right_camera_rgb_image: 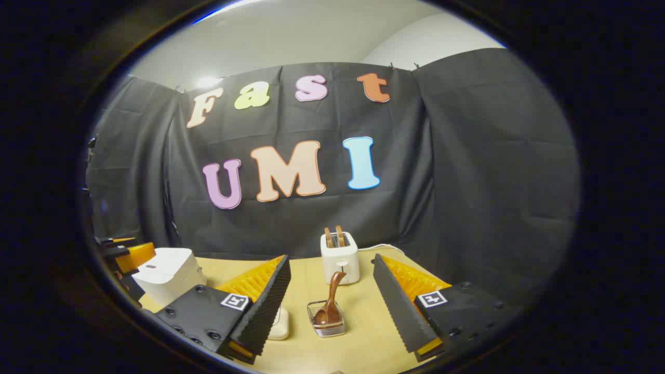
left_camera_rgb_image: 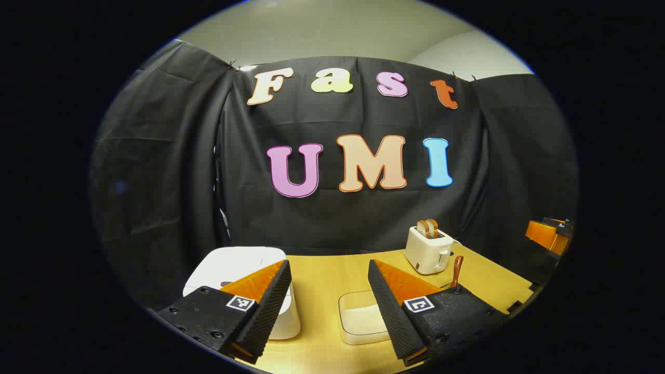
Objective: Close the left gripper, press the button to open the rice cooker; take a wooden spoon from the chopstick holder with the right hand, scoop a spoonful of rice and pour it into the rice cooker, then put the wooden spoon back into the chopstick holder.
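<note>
Standing on wooden table (right_camera_rgb_image: 358,332): rice cooker (right_camera_rgb_image: 169,272), toaster (right_camera_rgb_image: 339,257); both grippers' fingers apart.

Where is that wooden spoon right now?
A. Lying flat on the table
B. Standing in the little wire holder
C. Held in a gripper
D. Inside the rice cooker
B: the right gripper view shows the spoon standing in the wire holder in front of the toaster, with nothing gripping it.
</note>
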Action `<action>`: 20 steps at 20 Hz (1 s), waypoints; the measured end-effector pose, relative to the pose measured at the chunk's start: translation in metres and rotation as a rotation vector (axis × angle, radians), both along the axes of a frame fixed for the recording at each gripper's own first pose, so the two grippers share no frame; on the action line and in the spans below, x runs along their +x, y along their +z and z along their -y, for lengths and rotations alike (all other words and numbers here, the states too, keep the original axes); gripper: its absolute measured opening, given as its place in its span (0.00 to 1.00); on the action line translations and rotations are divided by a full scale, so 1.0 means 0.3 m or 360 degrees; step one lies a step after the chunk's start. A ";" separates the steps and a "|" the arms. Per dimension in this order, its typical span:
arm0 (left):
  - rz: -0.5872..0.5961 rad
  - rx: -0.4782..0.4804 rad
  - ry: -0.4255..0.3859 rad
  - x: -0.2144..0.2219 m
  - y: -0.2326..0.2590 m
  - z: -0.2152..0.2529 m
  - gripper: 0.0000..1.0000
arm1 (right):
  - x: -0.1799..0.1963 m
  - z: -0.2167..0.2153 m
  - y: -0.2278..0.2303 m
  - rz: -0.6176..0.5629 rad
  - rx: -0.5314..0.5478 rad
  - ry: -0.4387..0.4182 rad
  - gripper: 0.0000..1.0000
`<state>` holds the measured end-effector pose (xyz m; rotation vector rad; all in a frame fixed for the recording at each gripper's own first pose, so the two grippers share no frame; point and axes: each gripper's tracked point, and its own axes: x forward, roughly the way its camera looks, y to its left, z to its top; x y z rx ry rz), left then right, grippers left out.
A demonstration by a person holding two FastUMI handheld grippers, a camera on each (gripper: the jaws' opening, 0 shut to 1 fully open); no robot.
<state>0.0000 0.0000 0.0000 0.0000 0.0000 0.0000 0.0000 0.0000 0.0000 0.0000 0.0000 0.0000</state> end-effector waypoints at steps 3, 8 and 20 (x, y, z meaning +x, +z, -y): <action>-0.0019 -0.0026 0.0016 -0.007 -0.011 0.005 0.88 | -0.003 0.022 -0.009 -0.0012 0.0017 0.0001 1.00; -0.0033 -0.0032 0.0074 -0.011 -0.021 -0.023 0.88 | 0.013 0.036 -0.010 -0.0019 0.0032 0.0013 0.99; -0.0023 -0.0073 0.0193 -0.048 -0.021 -0.141 0.88 | 0.015 0.019 -0.020 -0.0011 0.0063 0.0028 0.99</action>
